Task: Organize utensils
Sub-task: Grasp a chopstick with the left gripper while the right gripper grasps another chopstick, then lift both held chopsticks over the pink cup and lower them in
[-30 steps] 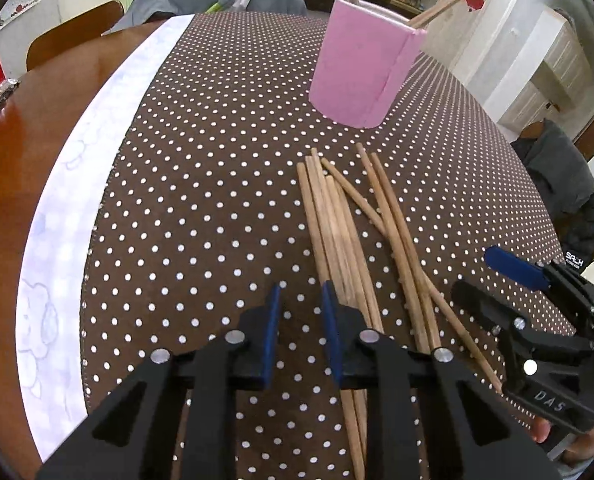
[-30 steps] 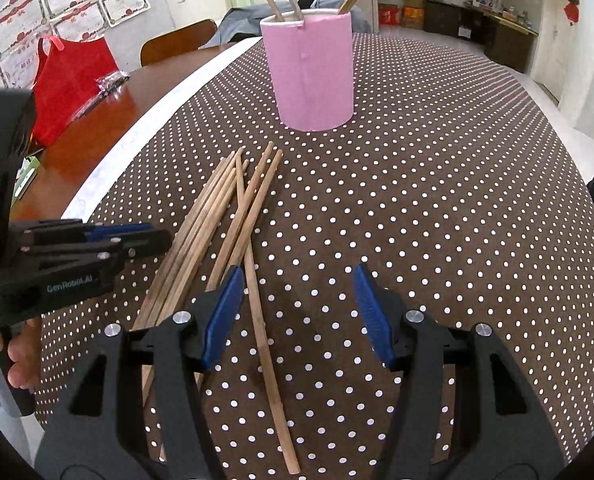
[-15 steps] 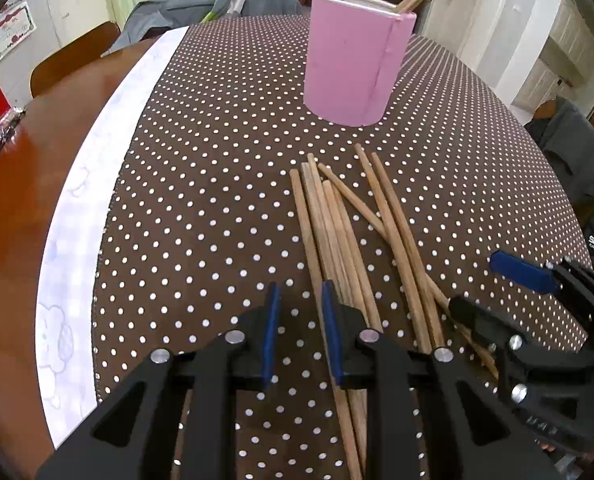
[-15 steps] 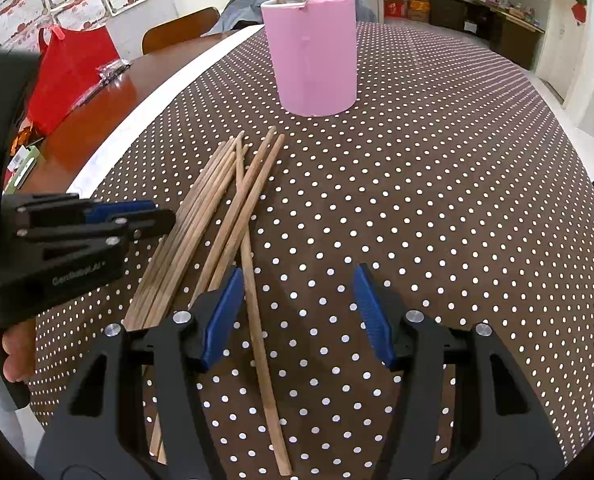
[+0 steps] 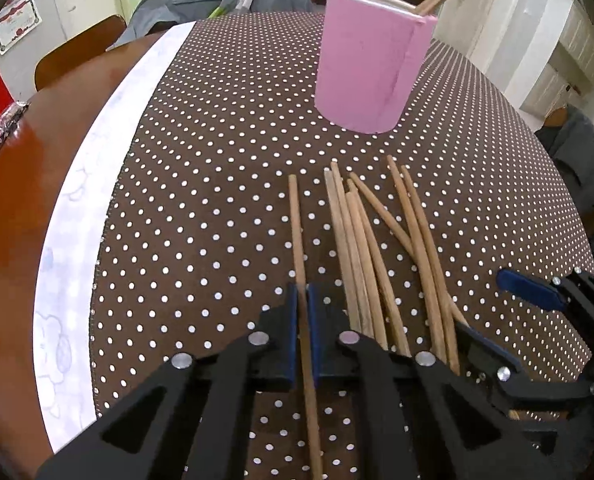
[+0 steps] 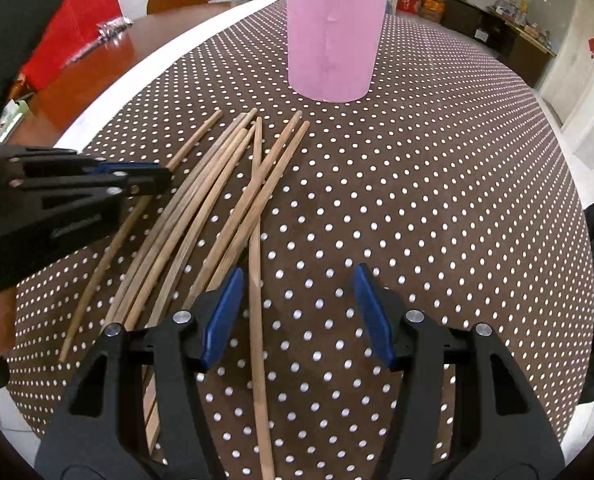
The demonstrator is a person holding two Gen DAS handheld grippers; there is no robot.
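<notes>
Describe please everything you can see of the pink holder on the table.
The pink holder is an upright cylinder that looks wrapped in pink paper or foam, with a vertical seam down its side and a white inner rim. It stands on the dotted brown tablecloth, beyond the loose chopsticks, apart from their tips. A few wooden chopsticks already stand inside it, leaning out over the rim. Neither gripper touches it.

Colours as I see them: my fingers black with blue pads. Chopsticks pale tan wood. Holder cup plain pink. Tablecloth dark brown, small white dots, with a white border strip faintly printed in blue. Bare tabletop glossy reddish-brown. Bag red.
</notes>
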